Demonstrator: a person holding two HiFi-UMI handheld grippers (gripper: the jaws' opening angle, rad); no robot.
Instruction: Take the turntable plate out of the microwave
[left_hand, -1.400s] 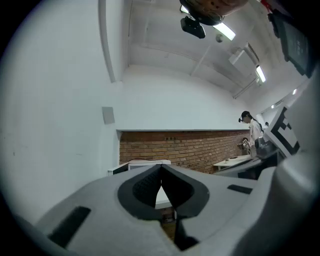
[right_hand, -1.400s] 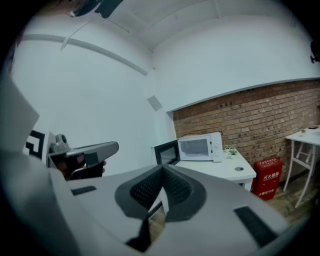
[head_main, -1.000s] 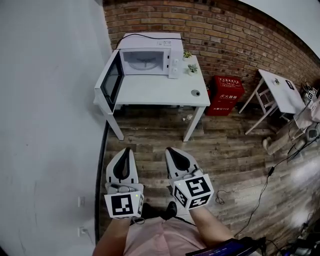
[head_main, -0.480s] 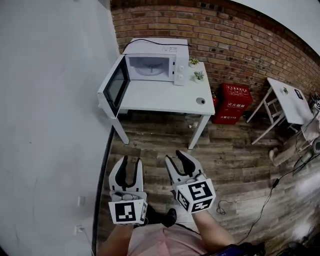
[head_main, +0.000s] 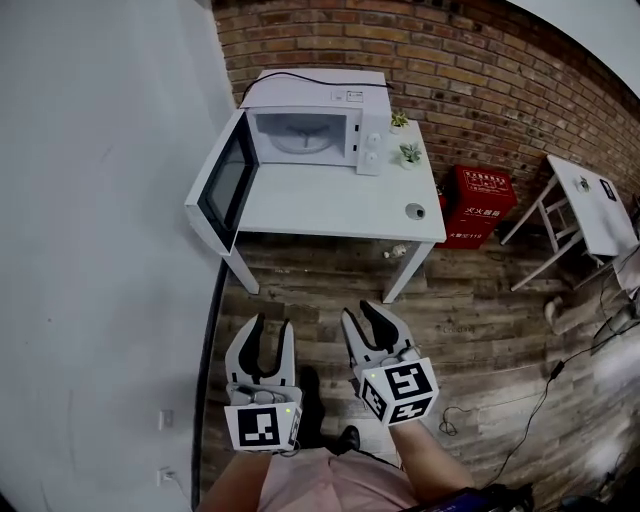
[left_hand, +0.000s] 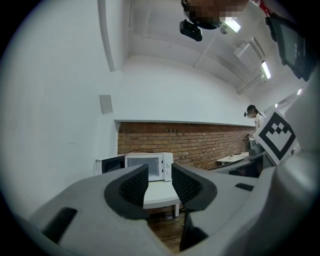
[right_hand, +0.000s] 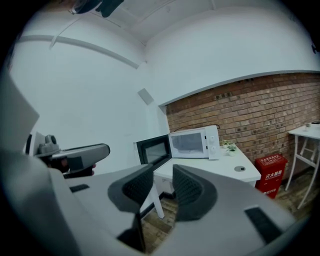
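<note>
The white microwave stands at the back of a white table, its door swung wide open to the left. Inside the cavity the pale turntable plate shows faintly. Both grippers hang over the wooden floor, well short of the table. My left gripper is open, its jaws closing slightly with nothing between them. My right gripper is open as well, jaws closing on nothing. The left gripper view shows the left gripper pointing at the microwave; the right gripper faces the microwave too.
Two small potted plants and a round disc sit on the table's right side. A red fire-extinguisher box stands by the brick wall. A second white table is further right. A white wall runs along the left. Cables lie on the floor.
Both grippers went from shut to open. The table and microwave look larger and closer in the head view than before.
</note>
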